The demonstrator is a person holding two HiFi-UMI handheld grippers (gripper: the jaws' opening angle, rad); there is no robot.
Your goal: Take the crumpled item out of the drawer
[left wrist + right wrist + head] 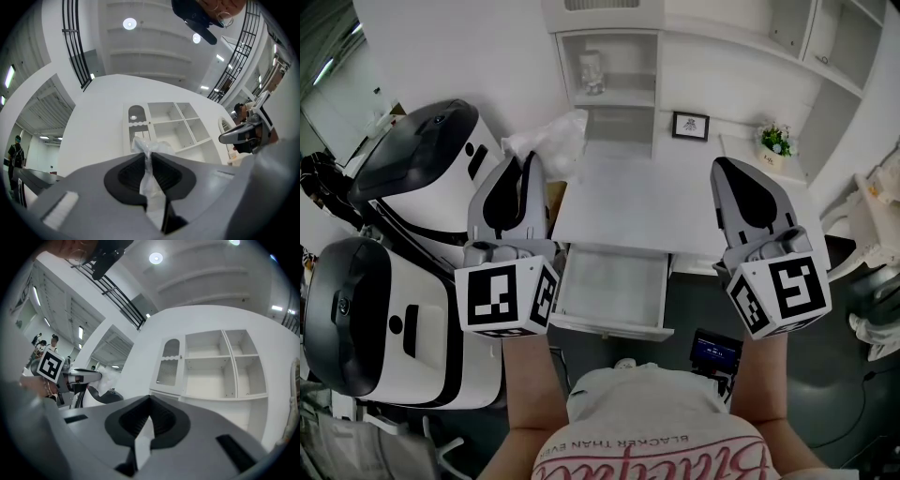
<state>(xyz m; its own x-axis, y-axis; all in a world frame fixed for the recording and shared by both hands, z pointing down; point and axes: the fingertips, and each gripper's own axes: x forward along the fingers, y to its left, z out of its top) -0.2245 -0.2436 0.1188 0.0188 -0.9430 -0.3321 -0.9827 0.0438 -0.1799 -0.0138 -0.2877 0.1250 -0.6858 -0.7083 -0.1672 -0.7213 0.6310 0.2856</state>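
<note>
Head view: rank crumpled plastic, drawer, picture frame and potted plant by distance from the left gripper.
1. crumpled plastic, pinched in the left gripper
2. drawer, open, just right of it
3. picture frame, farther back, right
4. potted plant, far right

We saw a white surface (pixel 619 202) with its drawer (pixel 614 286) pulled open under the near edge. A small dark picture frame (pixel 690 126) stood toward the back, with a potted plant (pixel 775 141) well to its right. A shelf unit (pixel 609 89) rose at the rear.
</note>
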